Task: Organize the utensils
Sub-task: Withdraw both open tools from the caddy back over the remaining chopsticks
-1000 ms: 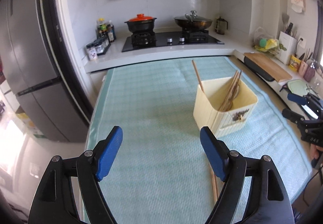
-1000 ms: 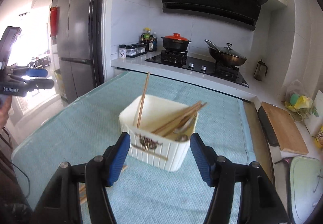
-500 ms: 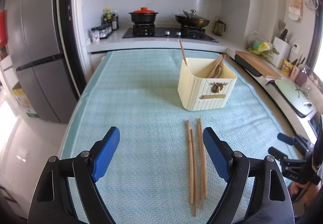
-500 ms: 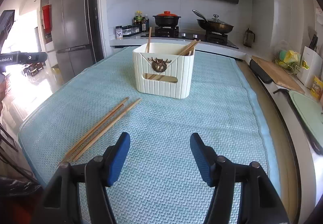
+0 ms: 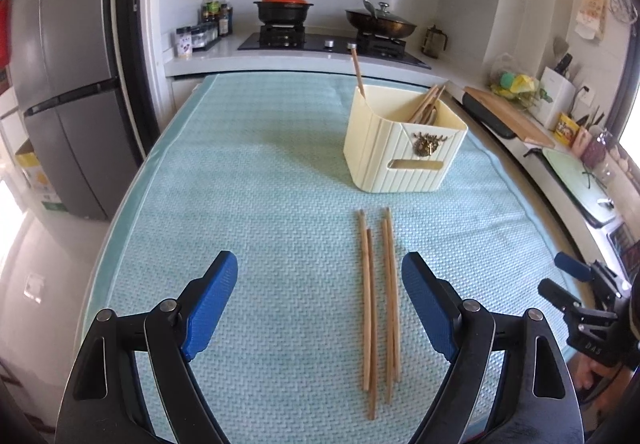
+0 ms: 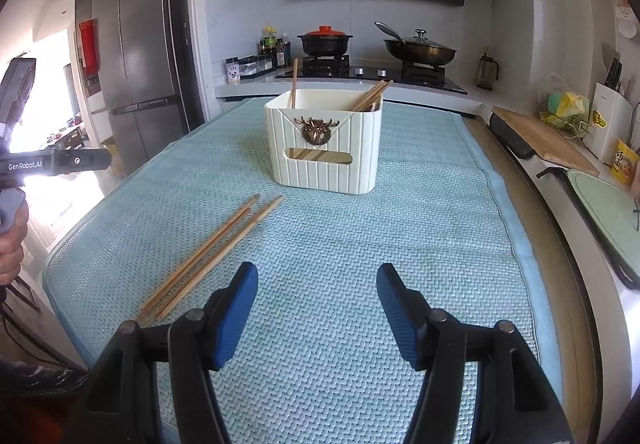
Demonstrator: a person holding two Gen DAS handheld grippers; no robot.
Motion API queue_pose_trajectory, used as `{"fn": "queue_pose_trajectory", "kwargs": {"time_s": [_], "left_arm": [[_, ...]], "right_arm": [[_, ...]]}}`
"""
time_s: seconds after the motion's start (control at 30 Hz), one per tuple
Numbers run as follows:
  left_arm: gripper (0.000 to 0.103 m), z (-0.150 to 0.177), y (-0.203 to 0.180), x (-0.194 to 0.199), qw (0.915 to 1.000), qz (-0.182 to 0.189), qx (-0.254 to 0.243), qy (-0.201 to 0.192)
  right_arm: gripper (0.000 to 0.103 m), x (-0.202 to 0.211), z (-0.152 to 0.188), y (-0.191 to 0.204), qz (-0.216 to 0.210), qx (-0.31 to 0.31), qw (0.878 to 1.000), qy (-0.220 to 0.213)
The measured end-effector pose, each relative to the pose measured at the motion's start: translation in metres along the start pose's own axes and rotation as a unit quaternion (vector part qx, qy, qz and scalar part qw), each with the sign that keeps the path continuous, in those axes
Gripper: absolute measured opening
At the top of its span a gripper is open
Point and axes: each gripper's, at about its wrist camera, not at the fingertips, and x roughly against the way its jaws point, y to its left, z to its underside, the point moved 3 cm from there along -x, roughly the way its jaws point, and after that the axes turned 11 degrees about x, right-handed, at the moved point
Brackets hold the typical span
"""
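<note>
While four chopsticks (image 5: 378, 296) lie before the cream holder (image 5: 404, 148), both claws gape empty — left claw (image 5: 320, 296) wider, just opening; right claw (image 6: 316, 304) narrower.

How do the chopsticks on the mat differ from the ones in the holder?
The loose chopsticks lie flat on the mat, side by side, in front of the holder; the chopsticks in the holder lean against its rim, and one stands apart in the far corner. The loose ones show full length; the stored ones only their tops. All look like plain light wood.
</note>
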Motion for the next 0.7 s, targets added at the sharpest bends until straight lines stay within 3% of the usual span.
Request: {"fn": "queue_pose_trajectory", "kwargs": {"time_s": [0.17,0.33,0.7], "left_arm": [[0.085,0.006,0.004,-0.004,1.0,-0.003,0.001,0.008],[0.085,0.012,0.009,-0.011,0.9998,-0.005,0.007,0.018],[0.086,0.034,0.015,-0.044,0.9978,0.003,-0.012,0.065]], "right_arm": [[0.063,-0.007,0.003,0.011,-0.011,0.006,1.0,0.008],[0.063,-0.006,0.007,0.006,0.009,-0.009,1.0,0.008],[0.063,-0.037,0.019,0.005,0.009,-0.058,0.996,0.063]]}}
